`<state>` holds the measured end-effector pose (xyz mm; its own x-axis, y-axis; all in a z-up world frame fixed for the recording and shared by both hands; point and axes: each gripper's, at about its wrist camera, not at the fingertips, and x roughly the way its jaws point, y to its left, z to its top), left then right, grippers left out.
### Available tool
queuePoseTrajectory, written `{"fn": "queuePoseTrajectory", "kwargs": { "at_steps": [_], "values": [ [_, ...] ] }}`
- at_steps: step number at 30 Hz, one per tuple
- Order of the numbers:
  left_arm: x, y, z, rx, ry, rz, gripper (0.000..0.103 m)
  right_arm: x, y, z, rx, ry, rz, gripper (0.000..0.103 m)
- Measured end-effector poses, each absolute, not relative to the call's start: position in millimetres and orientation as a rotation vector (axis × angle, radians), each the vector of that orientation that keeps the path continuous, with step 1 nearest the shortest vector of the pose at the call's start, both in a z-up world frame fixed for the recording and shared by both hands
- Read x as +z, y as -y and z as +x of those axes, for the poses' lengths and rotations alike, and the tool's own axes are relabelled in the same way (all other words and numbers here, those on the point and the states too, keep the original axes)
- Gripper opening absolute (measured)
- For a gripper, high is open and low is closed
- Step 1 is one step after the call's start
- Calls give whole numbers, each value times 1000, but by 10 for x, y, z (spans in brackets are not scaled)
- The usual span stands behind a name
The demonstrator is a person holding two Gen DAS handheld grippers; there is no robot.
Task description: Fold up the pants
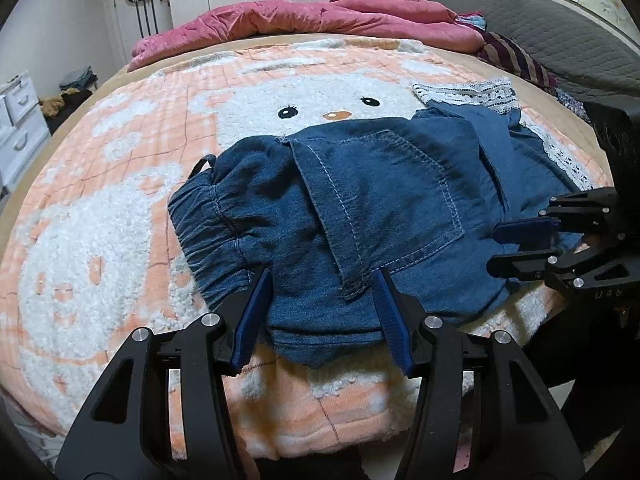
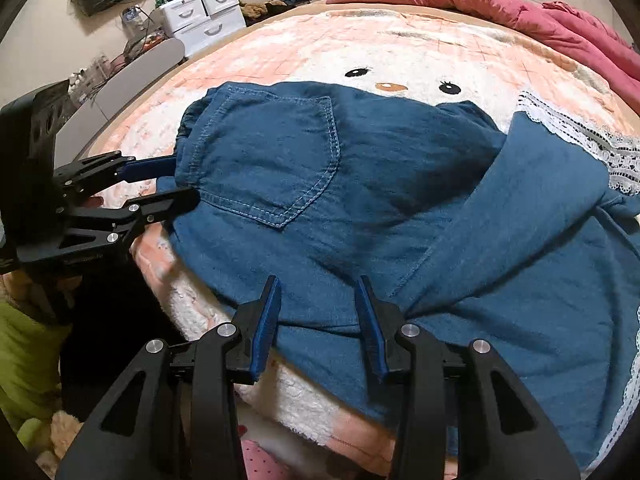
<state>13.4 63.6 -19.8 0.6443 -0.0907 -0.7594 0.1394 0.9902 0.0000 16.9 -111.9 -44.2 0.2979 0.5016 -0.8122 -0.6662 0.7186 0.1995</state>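
Note:
Blue denim pants (image 1: 360, 216) with white lace cuffs (image 1: 472, 94) lie on the bed, folded lengthwise, back pocket up, elastic waistband (image 1: 208, 220) to the left. They also show in the right wrist view (image 2: 360, 184). My left gripper (image 1: 322, 284) is open, its fingers straddling the near edge of the pants by the waist. My right gripper (image 2: 318, 292) is open over the near edge by the legs. The right gripper shows at the right of the left wrist view (image 1: 496, 248); the left gripper shows at the left of the right wrist view (image 2: 182, 178).
The bed has a peach and white fleece blanket (image 1: 120, 184) with a cartoon face. A pink quilt (image 1: 320, 16) lies bunched at the far edge, striped clothes (image 1: 516, 60) at the far right. White drawers (image 2: 200, 16) stand beside the bed.

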Motion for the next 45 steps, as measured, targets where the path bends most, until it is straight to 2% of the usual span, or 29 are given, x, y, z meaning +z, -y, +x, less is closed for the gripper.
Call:
{"fn": "queuePoseTrajectory", "kwargs": {
  "at_steps": [3,6,10,12,16,18,20,38,42,45],
  "values": [
    [-186,-636,132,-132,-857,57,45,-425,1157,138,792,-988,-191,39],
    [-123,-636,107,-131,-850,45,45,-265,1209,81,819,-947,-155,47],
    [58,-595,38,-152,-814,30,46,-43,1323,59,821,-859,-116,52],
    [152,-537,5,-163,-790,40,49,54,1419,84,807,-826,-87,58],
    [312,-402,-32,-179,-753,60,52,159,1611,183,744,-788,-44,61],
    [367,-309,-11,-204,-742,63,52,190,1728,243,703,-782,-20,70],
    [384,-230,21,-231,-743,58,53,211,1844,311,652,-774,3,73],
    [-75,847,927,-532,-922,-31,52,232,2342,1147,407,-843,40,74],
    [-189,889,1085,-542,-944,-87,39,218,2274,1333,391,-859,10,74],
    [-325,847,1140,-570,-971,-171,21,174,2188,1499,393,-859,-26,74]
  ]
}}
